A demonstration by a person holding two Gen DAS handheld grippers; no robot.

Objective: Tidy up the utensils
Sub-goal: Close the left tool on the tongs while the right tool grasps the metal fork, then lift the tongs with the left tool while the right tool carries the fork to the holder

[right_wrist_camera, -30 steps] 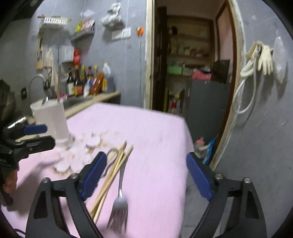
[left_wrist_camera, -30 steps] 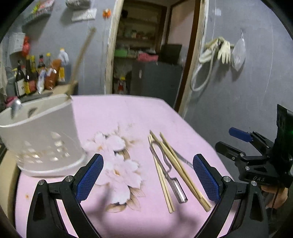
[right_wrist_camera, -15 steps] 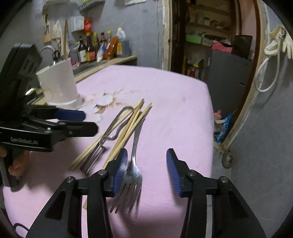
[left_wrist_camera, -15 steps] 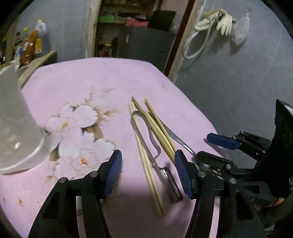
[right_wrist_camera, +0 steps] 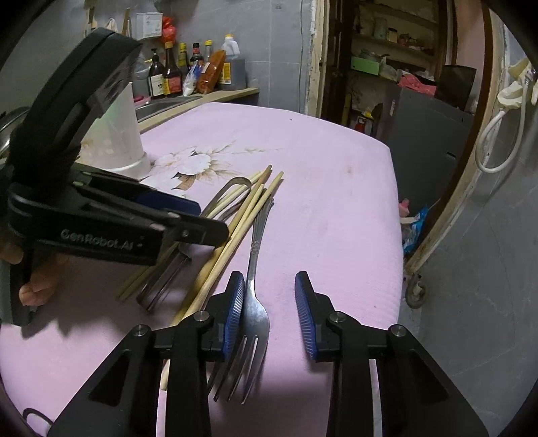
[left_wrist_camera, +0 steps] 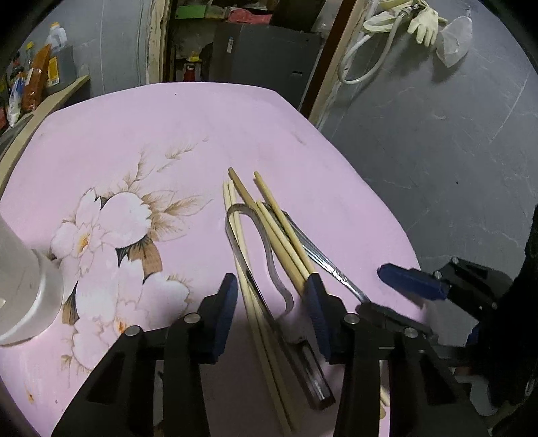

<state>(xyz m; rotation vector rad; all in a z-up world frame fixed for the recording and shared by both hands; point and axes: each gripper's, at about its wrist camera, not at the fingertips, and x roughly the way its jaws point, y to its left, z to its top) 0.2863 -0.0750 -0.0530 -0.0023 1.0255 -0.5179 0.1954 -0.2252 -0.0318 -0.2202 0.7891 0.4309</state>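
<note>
Several wooden chopsticks [left_wrist_camera: 269, 218] lie on the pink floral tablecloth [left_wrist_camera: 151, 134] with metal tongs [left_wrist_camera: 269, 255] and a steel fork [right_wrist_camera: 254, 269]. My left gripper [left_wrist_camera: 274, 302] is open, low over the table, its jaws straddling the tongs and two pale chopsticks. My right gripper [right_wrist_camera: 269, 302] is open, straddling the fork near its tines, and its left pad [right_wrist_camera: 235, 299] touches or nearly touches the fork. It also shows at the right of the left wrist view [left_wrist_camera: 413, 285]. The white utensil holder [right_wrist_camera: 117, 134] stands at the table's left.
Sauce bottles [right_wrist_camera: 188, 67] stand on a counter behind the table. An open doorway [right_wrist_camera: 386, 67] with shelves is at the back. The table's right edge [right_wrist_camera: 396, 218] drops to a grey floor, and rubber gloves [left_wrist_camera: 423, 20] hang on the wall.
Both grippers have dropped toward the table and moved in over the utensils, and their jaws have narrowed. The left now straddles the tongs, the right the fork.
</note>
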